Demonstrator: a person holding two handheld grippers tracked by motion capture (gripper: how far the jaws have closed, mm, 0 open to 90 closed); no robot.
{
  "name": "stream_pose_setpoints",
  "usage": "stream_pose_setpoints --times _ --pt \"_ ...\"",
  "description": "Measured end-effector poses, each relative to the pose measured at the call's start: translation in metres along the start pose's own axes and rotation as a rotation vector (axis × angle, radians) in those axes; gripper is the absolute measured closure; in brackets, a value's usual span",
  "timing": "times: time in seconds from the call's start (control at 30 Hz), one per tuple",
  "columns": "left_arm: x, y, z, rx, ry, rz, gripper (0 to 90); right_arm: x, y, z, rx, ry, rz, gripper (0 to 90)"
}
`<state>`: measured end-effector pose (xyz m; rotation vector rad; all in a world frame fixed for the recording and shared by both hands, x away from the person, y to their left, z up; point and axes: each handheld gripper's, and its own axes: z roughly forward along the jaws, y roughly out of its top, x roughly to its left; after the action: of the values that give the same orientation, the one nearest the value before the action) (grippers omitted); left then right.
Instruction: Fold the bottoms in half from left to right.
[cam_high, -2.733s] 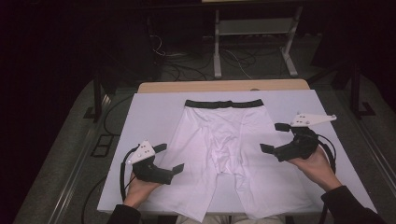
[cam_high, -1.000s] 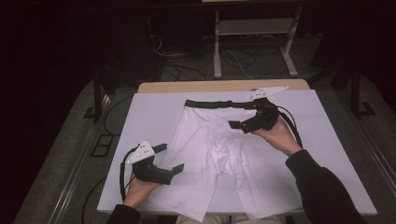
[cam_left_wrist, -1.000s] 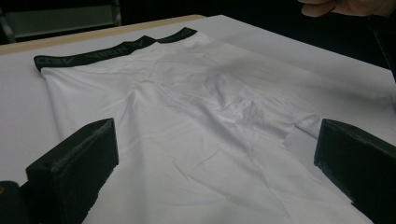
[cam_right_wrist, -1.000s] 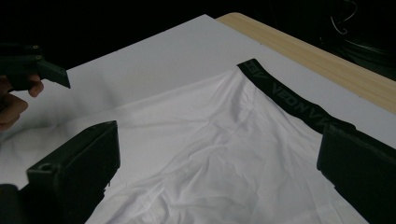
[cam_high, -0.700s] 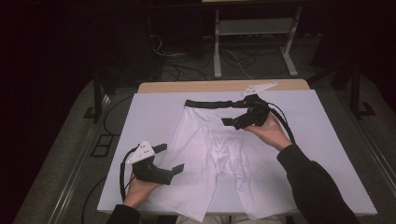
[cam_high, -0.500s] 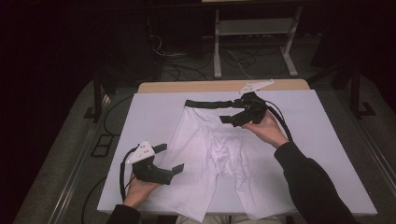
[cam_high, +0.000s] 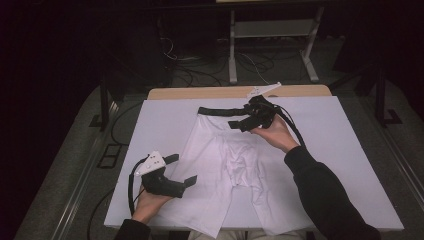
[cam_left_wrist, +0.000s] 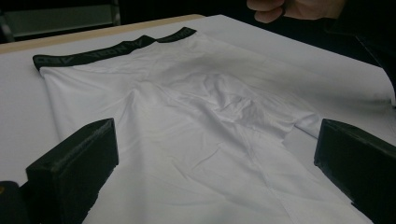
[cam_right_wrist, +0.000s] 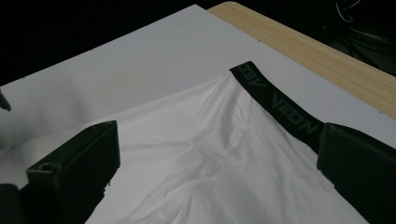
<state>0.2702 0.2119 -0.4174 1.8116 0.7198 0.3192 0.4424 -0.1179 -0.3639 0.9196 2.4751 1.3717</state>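
One pair of white shorts (cam_high: 235, 160) with a black waistband (cam_high: 220, 111), laid flat on a white sheet (cam_high: 345, 150) that covers the wooden table (cam_high: 200, 93); the waistband lies toward the far edge, the legs toward the person. Light creasing at the middle of the garment.

Right gripper (cam_high: 240, 123): held over the waistband end of the shorts, jaws wide apart and holding nothing; in the right gripper view one jaw stands over the white cloth, the other beside the waistband (lettering on it not clearly legible).

Left gripper (cam_high: 181, 170): at the near left, just over the edge of the left leg, jaws spread wide, nothing between them but the cloth below.
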Motion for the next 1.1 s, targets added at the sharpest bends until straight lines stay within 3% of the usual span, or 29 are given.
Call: stream_pose_setpoints --times 0.47,1.1 --pt "0.001 0.0 -0.001 -0.01 0.0 -0.014 0.0 -0.01 0.014 0.036 0.032 -0.001 0.017 0.0" --pt "0.001 0.0 -0.001 -0.013 -0.008 -0.015 0.0 -0.007 0.032 0.082 0.055 0.009 0.018 0.0"
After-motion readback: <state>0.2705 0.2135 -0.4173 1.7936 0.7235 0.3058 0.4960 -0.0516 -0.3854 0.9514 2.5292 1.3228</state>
